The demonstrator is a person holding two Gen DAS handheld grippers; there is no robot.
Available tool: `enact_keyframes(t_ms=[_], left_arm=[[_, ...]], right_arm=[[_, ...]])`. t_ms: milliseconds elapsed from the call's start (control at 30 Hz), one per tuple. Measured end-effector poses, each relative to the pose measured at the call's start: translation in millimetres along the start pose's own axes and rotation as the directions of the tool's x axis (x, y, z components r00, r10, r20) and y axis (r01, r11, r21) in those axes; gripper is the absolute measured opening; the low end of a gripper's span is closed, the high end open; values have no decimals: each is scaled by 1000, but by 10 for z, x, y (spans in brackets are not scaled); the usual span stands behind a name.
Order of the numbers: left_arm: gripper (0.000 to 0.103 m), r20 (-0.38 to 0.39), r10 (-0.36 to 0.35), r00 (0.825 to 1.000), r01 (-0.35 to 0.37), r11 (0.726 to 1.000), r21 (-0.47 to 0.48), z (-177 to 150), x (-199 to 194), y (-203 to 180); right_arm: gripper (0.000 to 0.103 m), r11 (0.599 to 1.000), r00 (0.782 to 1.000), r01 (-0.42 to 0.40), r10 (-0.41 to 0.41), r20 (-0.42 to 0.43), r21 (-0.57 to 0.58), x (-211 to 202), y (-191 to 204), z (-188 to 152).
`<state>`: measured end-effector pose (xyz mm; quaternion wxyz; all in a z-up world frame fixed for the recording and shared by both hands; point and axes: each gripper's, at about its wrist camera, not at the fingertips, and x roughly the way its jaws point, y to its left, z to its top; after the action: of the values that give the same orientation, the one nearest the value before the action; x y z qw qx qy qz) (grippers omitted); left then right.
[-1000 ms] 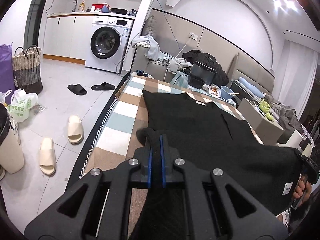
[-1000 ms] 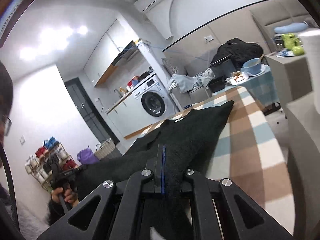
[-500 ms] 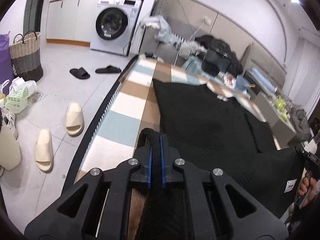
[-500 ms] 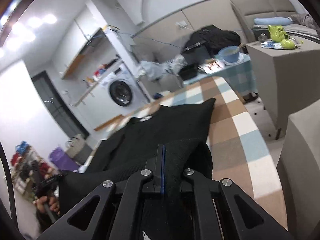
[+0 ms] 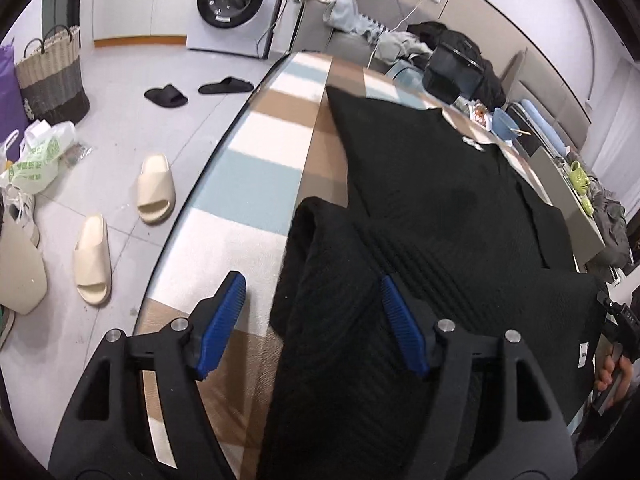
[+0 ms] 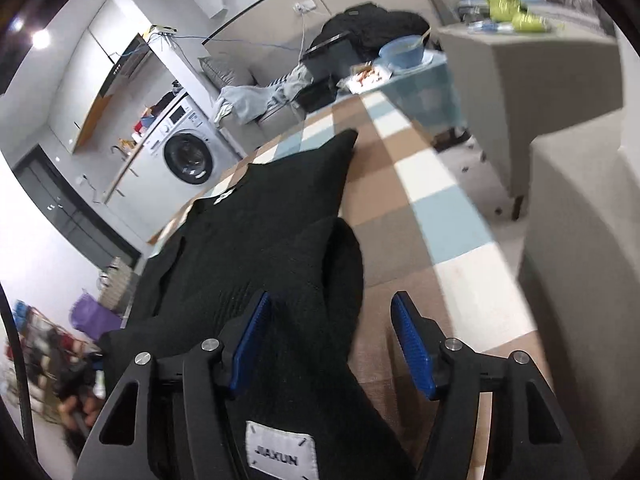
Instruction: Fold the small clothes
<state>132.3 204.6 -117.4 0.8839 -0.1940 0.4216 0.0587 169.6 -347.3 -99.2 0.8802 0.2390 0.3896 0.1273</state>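
Both grippers are over the checked table (image 5: 256, 152), and the jaws on each are opening. The left gripper (image 5: 312, 320) stands spread wide, its blue pads (image 5: 224, 320) clear of the cloth on the left side, the right pad lying against the black top's (image 5: 440, 208) folded edge without pinching it. The black top lies spread flat down the table, its near hem doubled back on itself in a loose roll. The right gripper (image 6: 332, 340) is spread too, with the hem's bulge between its pads and a white label (image 6: 280, 456) showing just below. Nothing is clamped. On the floor lie cream slippers (image 5: 124, 224), with a washing machine (image 5: 236, 4) beyond.
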Motion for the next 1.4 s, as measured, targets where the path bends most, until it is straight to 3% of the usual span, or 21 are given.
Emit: enact_keyframes(t_ms=[100,200,433,533,733,1067,1167,1400], left_arm=[[68,14,-20,1000,20,1000,7,40,65,-60],[67,-2,6,1000,-6,999,40,69,166,-158],[29,2,-10,1000,10,992,123,89,257,-364],[24,11,-1,1000,-1,989,149,75,245,-425],[21,5,4,1000,-5,984,178,-22,176,-463],[23,-13,4,1000,-1,974,228,-454,-193,-453],[35,-14,9,1000,-6,981,196,-503,-287,-354],[37,15,-21,1000,19,991,130,-630,-649,-164]], right_arm=[[61,999,999,-24,23,-28,-39,132,117,22],[55,994,999,-15,10,-42,-108,224,293,15],[42,992,999,0,-5,-47,-124,319,328,20],[29,992,998,5,-13,-60,-129,333,331,-2],[21,997,995,-45,39,-87,-61,275,253,-48],[20,992,994,-31,17,-113,-126,18,272,-274],[30,987,992,13,-33,-123,-161,-47,283,-345],[37,977,995,38,-56,-80,-212,-323,272,-376]])
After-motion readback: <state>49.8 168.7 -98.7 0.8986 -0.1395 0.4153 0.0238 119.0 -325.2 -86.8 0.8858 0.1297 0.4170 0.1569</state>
